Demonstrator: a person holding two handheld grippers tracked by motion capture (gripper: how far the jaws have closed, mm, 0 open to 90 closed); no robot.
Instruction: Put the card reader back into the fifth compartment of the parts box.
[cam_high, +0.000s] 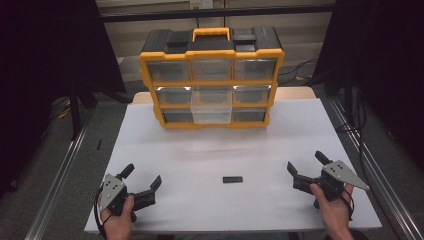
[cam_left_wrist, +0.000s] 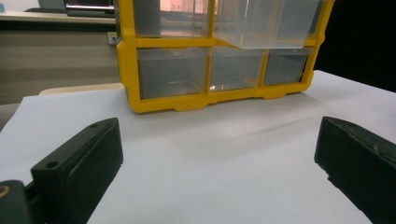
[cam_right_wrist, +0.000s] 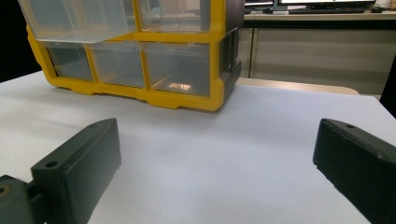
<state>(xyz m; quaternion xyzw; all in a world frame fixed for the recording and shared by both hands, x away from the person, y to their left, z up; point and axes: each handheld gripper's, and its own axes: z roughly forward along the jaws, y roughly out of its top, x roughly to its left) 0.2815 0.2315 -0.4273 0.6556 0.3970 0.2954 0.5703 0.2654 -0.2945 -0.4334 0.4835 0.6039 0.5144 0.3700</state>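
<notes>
Left gripper (cam_high: 142, 177) open, right gripper (cam_high: 306, 163) open — small black block (cam_high: 232, 179) between, untouched

No text, label, brand, no. or sign can be read in any view. The organizer (cam_high: 211, 75) is seen w/ plain yellow frame and clear drawers; no markings can be made out on it. The small black item (cam_high: 232, 179) on the table (cam_high: 200, 150) is too small for any print to be told. Screens in the background (cam_right_wrist: 322, 3) are too blurred to be read.
</notes>
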